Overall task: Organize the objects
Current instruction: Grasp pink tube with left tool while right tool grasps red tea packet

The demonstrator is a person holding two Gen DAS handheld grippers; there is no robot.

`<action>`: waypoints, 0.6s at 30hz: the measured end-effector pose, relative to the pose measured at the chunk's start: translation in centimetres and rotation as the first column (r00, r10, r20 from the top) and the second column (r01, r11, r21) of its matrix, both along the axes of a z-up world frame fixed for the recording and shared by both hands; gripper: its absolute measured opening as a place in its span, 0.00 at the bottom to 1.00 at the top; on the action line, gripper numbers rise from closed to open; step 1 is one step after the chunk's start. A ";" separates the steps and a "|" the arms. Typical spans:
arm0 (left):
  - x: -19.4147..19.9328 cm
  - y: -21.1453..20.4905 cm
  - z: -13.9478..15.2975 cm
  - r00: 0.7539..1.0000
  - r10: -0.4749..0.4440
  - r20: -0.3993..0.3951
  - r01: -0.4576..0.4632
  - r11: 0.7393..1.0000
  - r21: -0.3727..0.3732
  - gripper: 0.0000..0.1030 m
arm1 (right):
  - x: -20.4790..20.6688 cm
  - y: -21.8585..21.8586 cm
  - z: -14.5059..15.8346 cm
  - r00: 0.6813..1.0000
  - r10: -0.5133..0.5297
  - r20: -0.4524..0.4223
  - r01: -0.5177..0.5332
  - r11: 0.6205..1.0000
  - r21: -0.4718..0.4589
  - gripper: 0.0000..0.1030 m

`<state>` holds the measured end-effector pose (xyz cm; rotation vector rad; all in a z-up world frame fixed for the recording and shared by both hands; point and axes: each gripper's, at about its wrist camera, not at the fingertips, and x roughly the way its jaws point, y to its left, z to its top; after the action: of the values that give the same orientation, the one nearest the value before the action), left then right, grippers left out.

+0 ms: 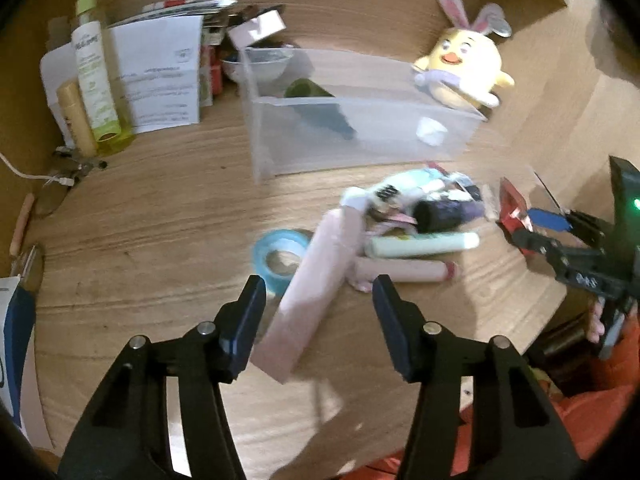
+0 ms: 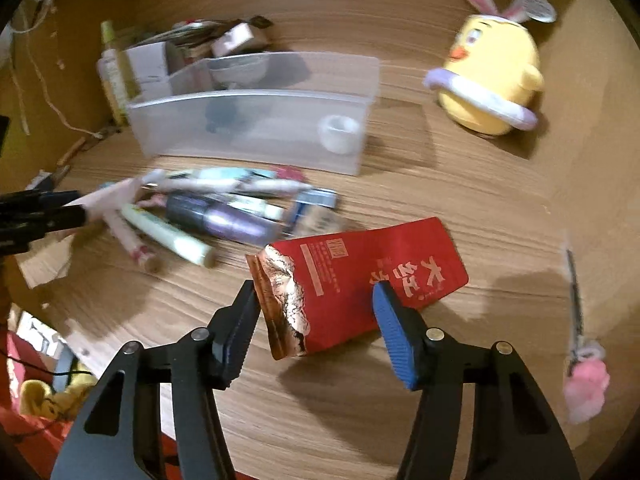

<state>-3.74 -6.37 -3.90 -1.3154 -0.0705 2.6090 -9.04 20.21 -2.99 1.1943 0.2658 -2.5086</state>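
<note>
A: Red foil pouch (image 2: 360, 280), printed with pale characters and a crinkled coppery end: it lies flat on the wooden tabletop (image 2: 460, 200), in front of the clear plastic bin (image 2: 256, 132) and just right of the heap of tubes and bottles (image 2: 208, 216). Where does the right gripper (image 2: 316, 312) stand?

B: Jaws wide apart, straddling the pouch's near end; neither pad appears to press it yet.

A: And the left gripper (image 1: 318, 300)?

B: Also spread open, either side of a pale pink rectangular box (image 1: 308, 292) that leans against a blue tape roll (image 1: 280, 256). The blur leaves contact uncertain.

A: How is the step best done?

B: Probably lower the right pads onto the pouch's two long edges, closing across its narrow width so the foil buckles slightly rather than slips; a flat packet gives little to bite.

A: The pouch's condition?

B: Sealed-looking, slightly puffed, glossy, its crimped end wrinkled. The bin already holds a dark bottle (image 1: 320, 108) and a small white cup (image 2: 338, 132).
</note>
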 end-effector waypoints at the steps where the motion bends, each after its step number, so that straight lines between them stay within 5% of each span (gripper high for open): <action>1: 0.2 0.4 0.0 1.000 -0.011 0.004 0.011 1.000 -0.001 0.54 | 0.0 0.6 0.0 1.000 -0.017 0.000 0.017 1.000 0.007 0.53; 5: 0.9 2.4 -0.5 0.997 -0.068 0.034 0.069 0.997 -0.017 0.54 | 0.1 2.5 0.1 0.998 -0.066 0.013 0.066 0.998 0.003 0.57; 9: 0.4 3.0 -0.2 0.997 -0.063 0.034 0.064 0.998 -0.030 0.54 | 0.3 3.8 0.5 0.993 -0.114 0.032 0.116 0.989 -0.087 0.77; 18: -3.9 2.6 1.1 1.000 -0.005 0.004 0.005 0.998 -0.065 0.54 | -1.3 6.1 -0.4 0.955 -0.238 0.179 0.280 0.923 -0.264 0.83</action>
<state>-7.69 -3.81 -2.84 -1.3405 0.0167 2.6251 -10.37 26.26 -3.43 1.3524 -0.3055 -2.5458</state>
